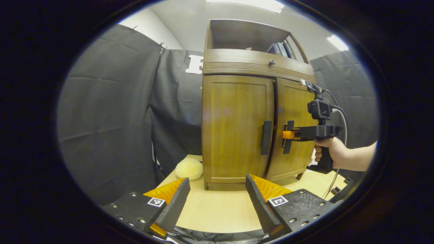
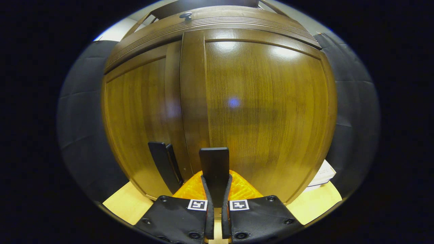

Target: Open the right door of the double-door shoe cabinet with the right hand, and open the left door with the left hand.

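Right gripper view: right gripper (image 2: 217, 189) clamped on the right door's upright handle (image 2: 214, 166) at twelve o'clock; left gripper (image 1: 217, 200) gapes empty, left handle (image 1: 266, 137) at one o'clock.

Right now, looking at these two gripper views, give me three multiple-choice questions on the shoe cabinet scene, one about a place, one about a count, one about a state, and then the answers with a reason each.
1. Where does the pale fluffy thing lie?
A. on the tabletop beside the cabinet's left side
B. on the open top shelf
C. between the left gripper's fingers

2. How many upright dark door handles does the cabinet front carry?
A. one
B. two
C. four

3. How does the right gripper stand?
A. wide open, far from the cabinet
B. shut on the right door handle
C. shut on the drawer knob

Answers:
1 A: the fluffy thing rests on the table by the cabinet.
2 B: the left door handle and the right door handle stand side by side.
3 B: the right gripper has both fingers pressed on that handle, while the left gripper hangs open.
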